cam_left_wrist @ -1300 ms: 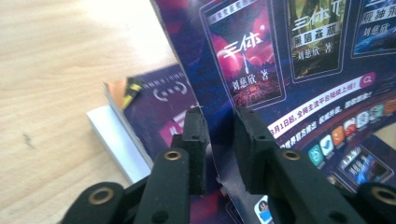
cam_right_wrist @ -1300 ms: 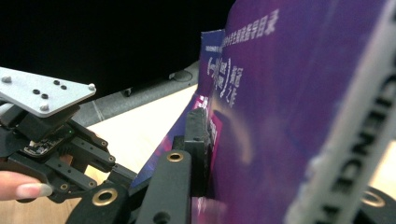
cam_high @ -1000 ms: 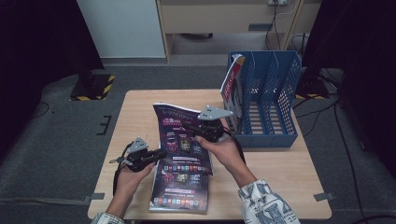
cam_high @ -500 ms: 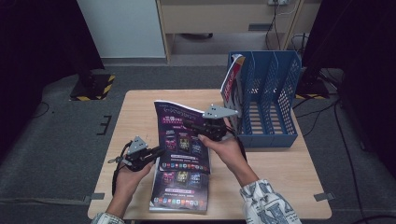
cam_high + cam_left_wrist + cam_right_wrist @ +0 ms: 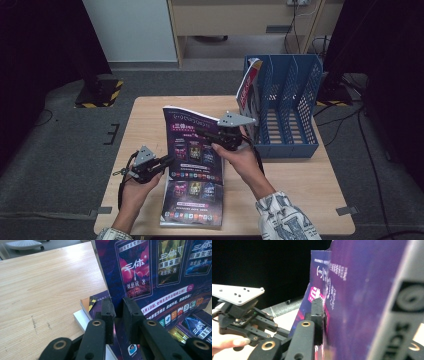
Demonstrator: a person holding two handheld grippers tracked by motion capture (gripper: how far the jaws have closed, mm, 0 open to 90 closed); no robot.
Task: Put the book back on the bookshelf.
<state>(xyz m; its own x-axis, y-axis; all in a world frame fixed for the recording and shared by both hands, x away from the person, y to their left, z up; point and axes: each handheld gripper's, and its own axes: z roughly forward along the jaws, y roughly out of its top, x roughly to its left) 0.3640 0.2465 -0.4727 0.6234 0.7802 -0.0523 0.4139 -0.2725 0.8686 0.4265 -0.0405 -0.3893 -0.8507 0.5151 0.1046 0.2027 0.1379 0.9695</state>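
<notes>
Two tongs hold one magazine (image 5: 192, 142). Left tongs (image 5: 161, 162) are clamped on its left edge low down, pads either side of the cover in the left gripper view (image 5: 117, 315). Right tongs (image 5: 212, 136) are clamped on its right edge higher up; the near pad presses the sheet in the right gripper view (image 5: 318, 315), the far pad is hidden behind it.

Location: the magazine stands tilted above a stack of like magazines (image 5: 192, 205) at the near middle of the table (image 5: 145, 107). A blue file rack (image 5: 287, 105) stands at the far right, one magazine already leaning in its left slot.

Step judged in hand: lifting the magazine for the rack. Recommended: keep both grips firm, raise both sides together so the cover does not bend or tear, turn the spine upright, clear the rack's front lip, release only once seated.

Change from the earlier frames: the magazine's top edge sits slightly farther left; both hands hold position; right jaws have just tightened a little on the sheet.
</notes>
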